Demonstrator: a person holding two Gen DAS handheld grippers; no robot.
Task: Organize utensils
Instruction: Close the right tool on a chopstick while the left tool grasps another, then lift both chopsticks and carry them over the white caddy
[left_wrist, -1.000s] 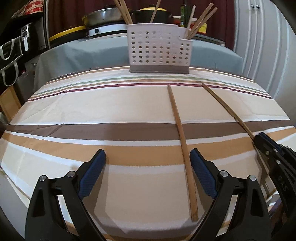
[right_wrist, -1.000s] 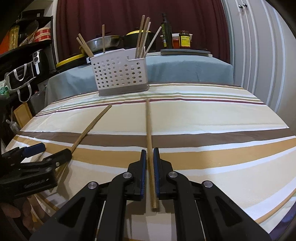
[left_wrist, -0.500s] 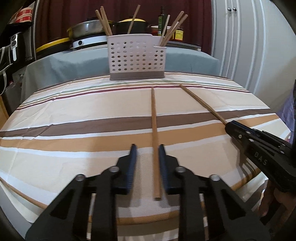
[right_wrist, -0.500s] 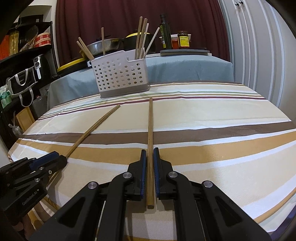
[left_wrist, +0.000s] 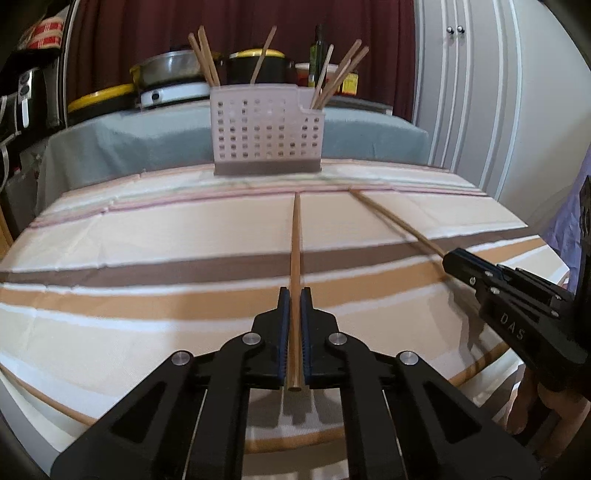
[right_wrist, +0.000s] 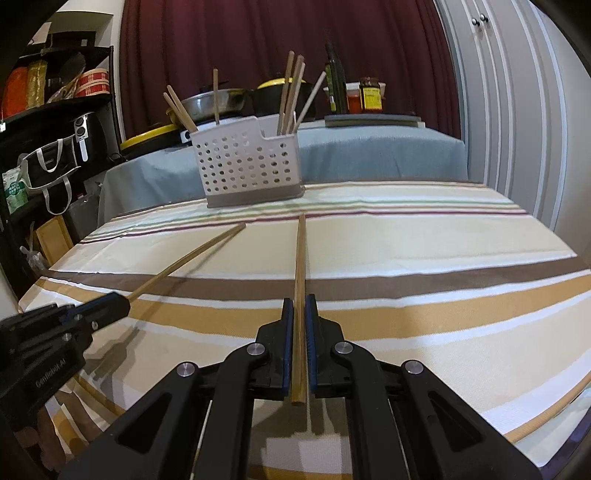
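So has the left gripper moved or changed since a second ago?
Yes. The left gripper swung right, lining up with the white holder and left chopstick; its wide-open jaws closed on that stick.

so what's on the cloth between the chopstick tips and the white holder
Nothing: in both wrist views only bare striped tablecloth lies between the two held chopsticks and the holder.

A round table (left_wrist: 491, 365) carries a striped tablecloth (left_wrist: 147, 236) in cream, brown and orange bands with thin red and green lines toward the far side. On the cloth's far part stands a white perforated utensil caddy (left_wrist: 266, 129) with a grey base, wooden chopsticks (left_wrist: 207, 55) upright inside.
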